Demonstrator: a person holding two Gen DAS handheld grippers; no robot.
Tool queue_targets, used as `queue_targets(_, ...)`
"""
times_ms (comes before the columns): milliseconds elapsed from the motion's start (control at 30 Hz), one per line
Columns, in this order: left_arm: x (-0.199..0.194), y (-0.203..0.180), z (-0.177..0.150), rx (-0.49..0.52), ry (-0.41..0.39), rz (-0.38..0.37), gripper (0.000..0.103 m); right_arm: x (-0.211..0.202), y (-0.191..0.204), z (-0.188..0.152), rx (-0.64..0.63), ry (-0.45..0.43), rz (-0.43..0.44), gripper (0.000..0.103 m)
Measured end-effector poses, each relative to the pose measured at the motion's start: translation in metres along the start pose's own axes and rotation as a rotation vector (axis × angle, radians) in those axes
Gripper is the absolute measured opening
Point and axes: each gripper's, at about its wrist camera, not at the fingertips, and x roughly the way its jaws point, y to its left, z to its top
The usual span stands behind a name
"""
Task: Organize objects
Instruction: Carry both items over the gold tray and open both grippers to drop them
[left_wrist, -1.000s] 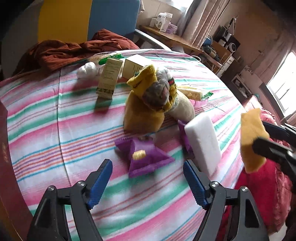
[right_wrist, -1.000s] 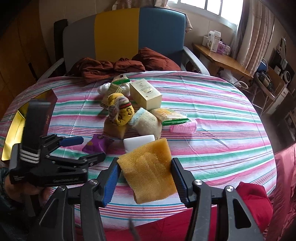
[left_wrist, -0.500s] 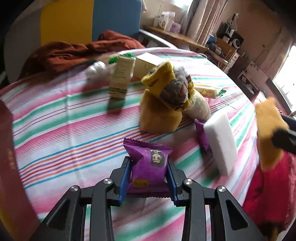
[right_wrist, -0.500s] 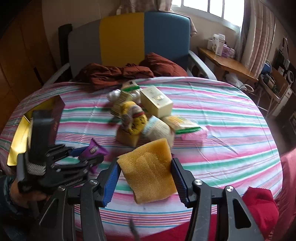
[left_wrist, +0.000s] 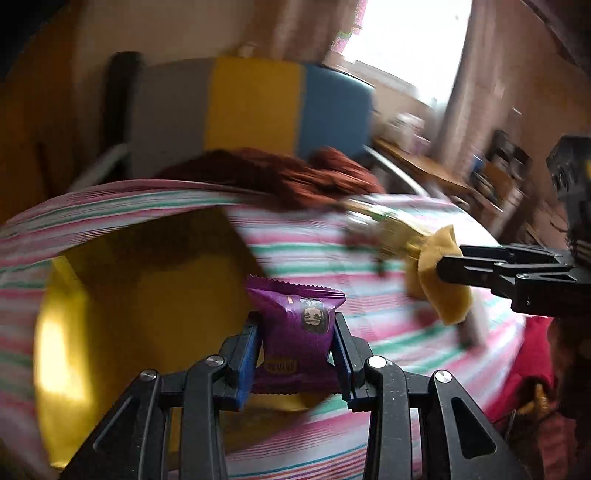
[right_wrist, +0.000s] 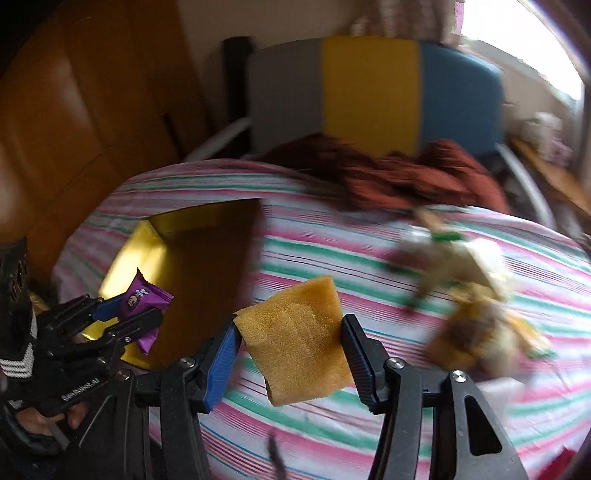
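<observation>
My left gripper is shut on a purple snack packet and holds it above the edge of an open box with a gold lining. From the right wrist view the left gripper and the purple packet hang over the gold-lined box at the left. My right gripper is shut on a yellow sponge, held above the striped tablecloth. The left wrist view shows that yellow sponge at the right, pinched in the right gripper.
A blurred pile of packets, a small box and a stuffed toy lies on the table's right part. A rust-red cloth lies at the far edge, before a grey, yellow and blue chair. A wooden cabinet stands at the left.
My left gripper shut on the purple packet, lifted it off the table and swung left to the gold-lined box. The right gripper swung left too, still holding the sponge.
</observation>
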Motion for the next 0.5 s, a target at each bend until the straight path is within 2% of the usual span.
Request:
queue_targets(100, -0.014, 0.045, -0.008, -0.054, -0.025, 0.104, 0.037, 0.036, 0.039, 0.024, -0.017, 0.027, 0.076, 0.056)
queue_targets(167, -0.014, 0.078, -0.016, -0.096, -0.008, 0.183, 0.037, 0.057, 0.063, 0.039, -0.014, 0.038, 0.11, 0.059)
queue_targets(200, -0.016, 0.087, -0.02, -0.114, -0.003, 0.192, 0.037, 0.068, 0.074, 0.048, -0.009, 0.038, 0.132, 0.059)
queue_targets(233, -0.019, 0.097, -0.025, -0.131, 0.001, 0.202, 0.037, 0.074, 0.08, 0.053, -0.001, 0.035, 0.15, 0.061)
queue_targets(300, -0.022, 0.113, -0.035, -0.15, 0.009, 0.236, 0.037, 0.087, 0.095, 0.064, 0.03, 0.027, 0.17, 0.074)
queue_targets(333, -0.023, 0.119, -0.04, -0.162, 0.011, 0.242, 0.04, 0.091, 0.1, 0.067, 0.039, 0.02, 0.174, 0.082)
queue_targets(400, -0.026, 0.129, -0.05, -0.189, 0.014, 0.253, 0.049, 0.096, 0.107, 0.069, 0.054, 0.013, 0.189, 0.083)
queue_targets(433, -0.028, 0.133, -0.054, -0.199, 0.012, 0.267, 0.058, 0.097, 0.11, 0.067, 0.059, 0.016, 0.197, 0.083)
queue_targets(500, -0.033, 0.138, -0.063, -0.222, 0.002, 0.287, 0.065, 0.097, 0.115, 0.061, 0.052, 0.015, 0.202, 0.083)
